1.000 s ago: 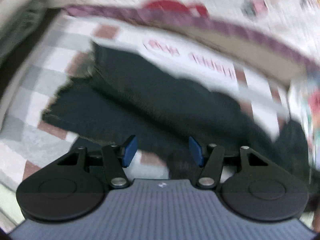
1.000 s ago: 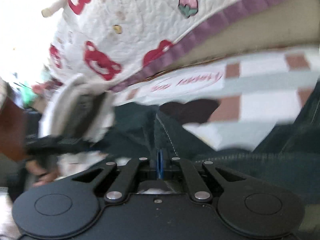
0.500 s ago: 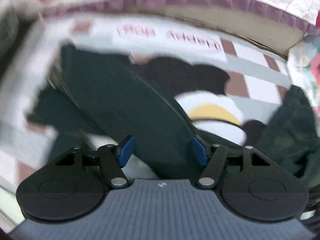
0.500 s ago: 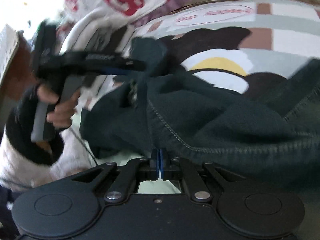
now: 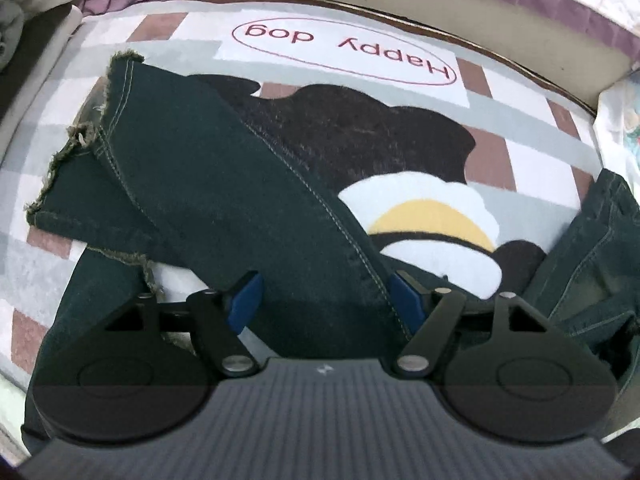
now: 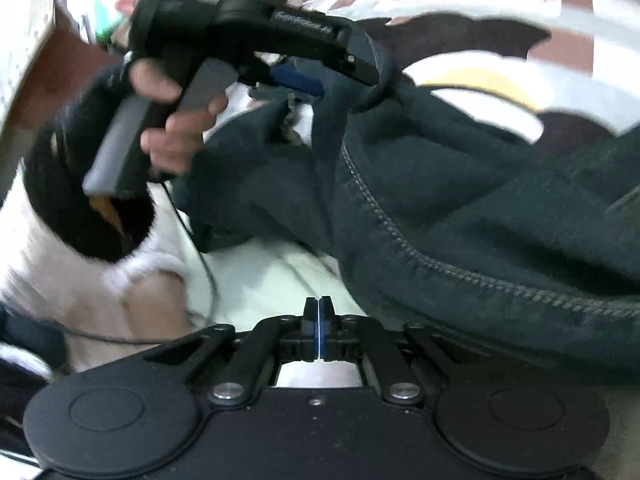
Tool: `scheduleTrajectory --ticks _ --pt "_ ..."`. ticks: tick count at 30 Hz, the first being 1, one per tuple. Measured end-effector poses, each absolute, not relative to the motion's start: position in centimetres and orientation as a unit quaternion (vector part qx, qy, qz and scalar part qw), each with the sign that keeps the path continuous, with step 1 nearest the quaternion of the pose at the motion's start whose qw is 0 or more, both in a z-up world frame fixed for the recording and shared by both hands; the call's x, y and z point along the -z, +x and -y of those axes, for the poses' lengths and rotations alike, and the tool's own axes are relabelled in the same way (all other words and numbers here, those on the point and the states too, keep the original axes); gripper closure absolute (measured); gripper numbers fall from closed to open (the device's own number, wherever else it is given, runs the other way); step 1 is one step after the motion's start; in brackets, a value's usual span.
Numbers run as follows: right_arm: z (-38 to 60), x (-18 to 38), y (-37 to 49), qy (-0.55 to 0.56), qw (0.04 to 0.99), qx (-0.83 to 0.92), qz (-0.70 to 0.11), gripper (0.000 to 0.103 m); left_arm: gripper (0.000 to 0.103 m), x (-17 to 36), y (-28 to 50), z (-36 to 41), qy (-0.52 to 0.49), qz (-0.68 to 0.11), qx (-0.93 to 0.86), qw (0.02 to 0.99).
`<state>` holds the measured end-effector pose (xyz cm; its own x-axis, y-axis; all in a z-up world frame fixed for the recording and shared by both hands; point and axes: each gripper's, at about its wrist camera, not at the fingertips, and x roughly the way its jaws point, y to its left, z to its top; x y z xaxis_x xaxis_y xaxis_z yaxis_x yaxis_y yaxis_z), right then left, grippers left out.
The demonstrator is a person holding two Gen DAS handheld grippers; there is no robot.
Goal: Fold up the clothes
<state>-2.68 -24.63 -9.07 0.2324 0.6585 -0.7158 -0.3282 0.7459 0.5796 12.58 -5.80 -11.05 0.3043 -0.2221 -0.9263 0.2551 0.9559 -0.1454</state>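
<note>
Denim jeans (image 5: 248, 200) have slipped from the now-clenched right hand-held gripper (image 6: 319, 320); left (image 5: 326, 300) stays released

I can read "Happy dog" in red letters inside a red oval on the mat (image 5: 520, 128); from my left camera the words look upside down. In my right camera the same words are too blurry to read. The left gripper (image 6: 304, 80) has small white letters on its black arm, but I cannot read them.

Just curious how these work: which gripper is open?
The left gripper, its blue fingers spread wide over the jeans; the right gripper is pressed shut.
</note>
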Motion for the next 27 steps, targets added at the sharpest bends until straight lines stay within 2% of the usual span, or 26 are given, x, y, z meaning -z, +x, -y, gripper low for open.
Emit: scheduleTrajectory --ticks 3,4,5,6,7,11,15,16,17,18,23,27 --pt "24.7 6.5 -2.6 0.141 0.811 -0.304 -0.48 0.093 0.032 11.3 12.9 5.6 0.009 -0.576 0.142 0.805" --pt "24.2 6.4 -2.1 0.123 0.818 -0.302 -0.475 0.084 0.032 11.4 12.8 5.5 0.009 -0.581 0.14 0.802" --pt "23.7 6.3 -1.7 0.105 0.825 -0.299 -0.469 0.062 0.033 11.4 12.7 5.3 0.007 -0.583 0.143 0.799" --pt "23.1 6.3 -1.3 0.087 0.831 -0.296 -0.463 0.053 0.033 11.3 12.5 5.1 0.005 -0.586 0.146 0.797" --pt "22.6 6.2 -0.9 0.069 0.837 -0.293 -0.456 0.051 0.034 11.3 12.4 4.9 0.002 -0.588 0.15 0.795" --pt "20.6 6.1 0.9 0.001 0.858 -0.277 -0.432 0.052 0.033 10.0 11.7 3.6 -0.01 -0.58 0.148 0.801" --pt "21.0 7.4 2.6 0.059 0.858 -0.264 -0.436 0.052 0.033 8.7 11.6 1.7 -0.03 -0.576 0.143 0.804" --pt "21.2 7.3 2.5 0.082 0.854 -0.275 -0.433 0.055 0.033 8.4 11.6 1.3 -0.038 -0.577 0.141 0.803" --pt "21.5 7.1 2.4 0.105 0.85 -0.285 -0.43 0.09 0.033 8.2 11.6 0.8 -0.044 -0.58 0.14 0.801" --pt "21.7 7.0 2.3 0.129 0.845 -0.296 -0.427 0.094 0.033 7.9 11.5 0.4 -0.051 -0.583 0.139 0.799" --pt "23.1 6.3 1.8 0.242 0.811 -0.344 -0.408 0.094 0.032 4.2 9.4 -1.5 -0.083 -0.55 0.16 0.816" --pt "25.8 5.0 -1.9 0.316 0.766 -0.386 -0.406 0.094 0.032 2.3 8.7 -2.3 -0.086 -0.525 0.155 0.832"
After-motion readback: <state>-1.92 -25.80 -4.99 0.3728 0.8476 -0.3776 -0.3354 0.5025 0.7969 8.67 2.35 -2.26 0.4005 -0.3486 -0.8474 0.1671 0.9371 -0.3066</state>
